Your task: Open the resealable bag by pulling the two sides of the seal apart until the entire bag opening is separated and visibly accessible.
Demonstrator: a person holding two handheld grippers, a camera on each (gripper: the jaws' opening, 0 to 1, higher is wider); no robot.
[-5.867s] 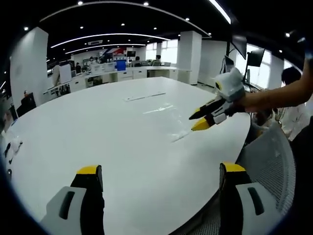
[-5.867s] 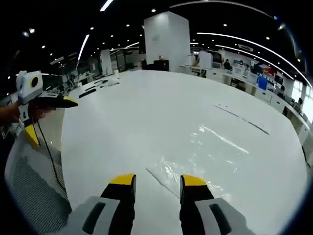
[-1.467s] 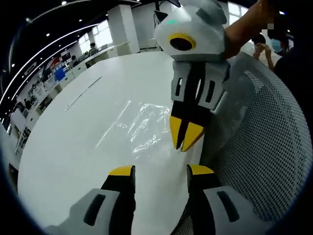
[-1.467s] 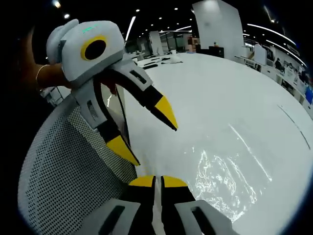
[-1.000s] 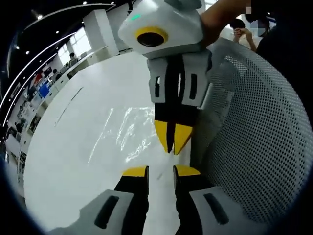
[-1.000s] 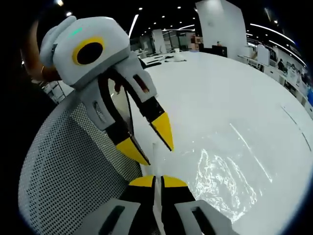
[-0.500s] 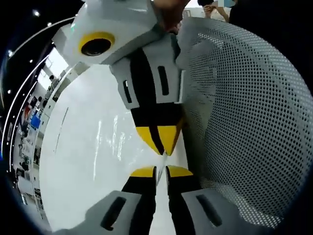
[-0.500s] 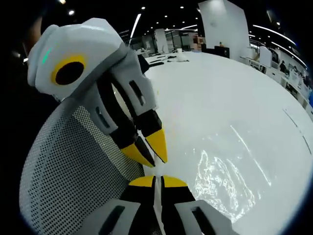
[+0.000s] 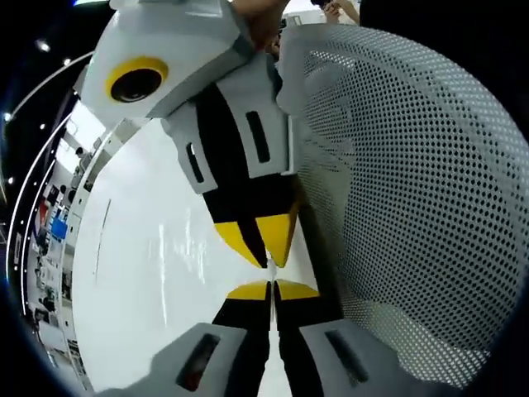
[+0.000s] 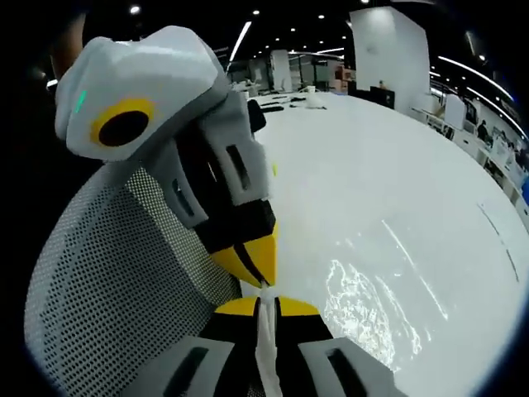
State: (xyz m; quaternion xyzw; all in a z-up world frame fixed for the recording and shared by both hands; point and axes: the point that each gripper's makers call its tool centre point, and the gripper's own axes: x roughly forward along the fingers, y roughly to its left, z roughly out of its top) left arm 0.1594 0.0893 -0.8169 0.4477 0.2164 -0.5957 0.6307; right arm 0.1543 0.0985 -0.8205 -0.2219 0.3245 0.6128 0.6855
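Both the left gripper (image 9: 271, 291) and right gripper (image 10: 264, 308) have jaws clamped tip to tip on the bag (image 10: 368, 310) edge, the film trailing beyond them across the table (image 10: 397, 182).

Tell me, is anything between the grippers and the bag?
Nothing visible. The left gripper and right gripper are both shut on the bag's edge, tip to tip, at the table edge.

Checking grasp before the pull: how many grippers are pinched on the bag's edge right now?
2. The left gripper and right gripper meet tip to tip by the mesh chair, both shut on the bag edge, which lies on the white table.
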